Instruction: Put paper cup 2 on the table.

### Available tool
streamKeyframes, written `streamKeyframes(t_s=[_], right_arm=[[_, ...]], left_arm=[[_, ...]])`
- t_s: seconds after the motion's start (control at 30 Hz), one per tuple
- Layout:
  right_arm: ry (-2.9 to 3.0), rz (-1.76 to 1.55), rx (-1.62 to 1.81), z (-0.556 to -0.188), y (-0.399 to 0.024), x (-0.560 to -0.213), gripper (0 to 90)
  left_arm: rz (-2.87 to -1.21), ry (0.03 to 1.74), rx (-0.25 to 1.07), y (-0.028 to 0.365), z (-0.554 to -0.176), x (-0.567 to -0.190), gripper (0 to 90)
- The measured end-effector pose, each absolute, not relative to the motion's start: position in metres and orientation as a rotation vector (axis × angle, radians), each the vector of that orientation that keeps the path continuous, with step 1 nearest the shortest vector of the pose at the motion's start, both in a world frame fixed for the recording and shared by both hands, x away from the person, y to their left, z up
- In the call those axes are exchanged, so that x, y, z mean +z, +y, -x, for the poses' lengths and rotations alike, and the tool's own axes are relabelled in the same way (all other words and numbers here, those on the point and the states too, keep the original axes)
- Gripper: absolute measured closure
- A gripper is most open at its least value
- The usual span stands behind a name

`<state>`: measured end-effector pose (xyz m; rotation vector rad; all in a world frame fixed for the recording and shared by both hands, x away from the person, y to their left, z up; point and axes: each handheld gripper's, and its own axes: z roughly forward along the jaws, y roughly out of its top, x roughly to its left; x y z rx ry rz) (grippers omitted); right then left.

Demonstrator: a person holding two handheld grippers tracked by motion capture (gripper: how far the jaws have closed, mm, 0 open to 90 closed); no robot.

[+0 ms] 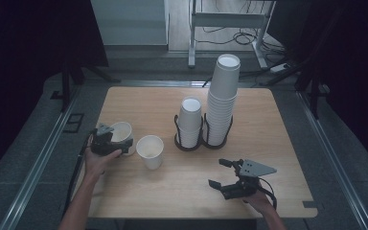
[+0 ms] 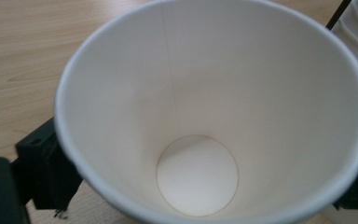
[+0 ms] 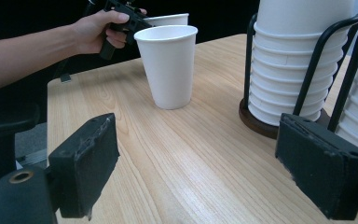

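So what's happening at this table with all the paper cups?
A person holds a gripper in each hand. The left gripper has its jaws on either side of a white paper cup at the table's left edge; whether they press on it is unclear. A second loose cup stands beside it. The right gripper hovers open, holding nothing. Two stacks of cups sit in a black rack.

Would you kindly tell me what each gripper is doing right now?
Left gripper: jaws either side of a paper cup; grip unclear.
Right gripper: open, empty.
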<state>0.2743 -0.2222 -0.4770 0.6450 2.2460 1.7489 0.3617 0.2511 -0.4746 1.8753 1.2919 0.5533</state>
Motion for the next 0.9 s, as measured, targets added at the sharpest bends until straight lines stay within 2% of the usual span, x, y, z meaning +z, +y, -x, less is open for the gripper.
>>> streamKeyframes(t_s=[0.2, 0.9], right_arm=[[2.247, -0.645, 1.747, -0.274, -0.222, -0.477, 13.2], [2.238, -0.646, 1.75, -0.275, -0.223, -0.476, 13.3]], left_arm=[[-1.87, 1.275, 0.556, 0.252, -0.358, -0.469, 0.5], [-1.797, 1.178, 0.549, 0.259, -0.334, -0.442, 0.0]])
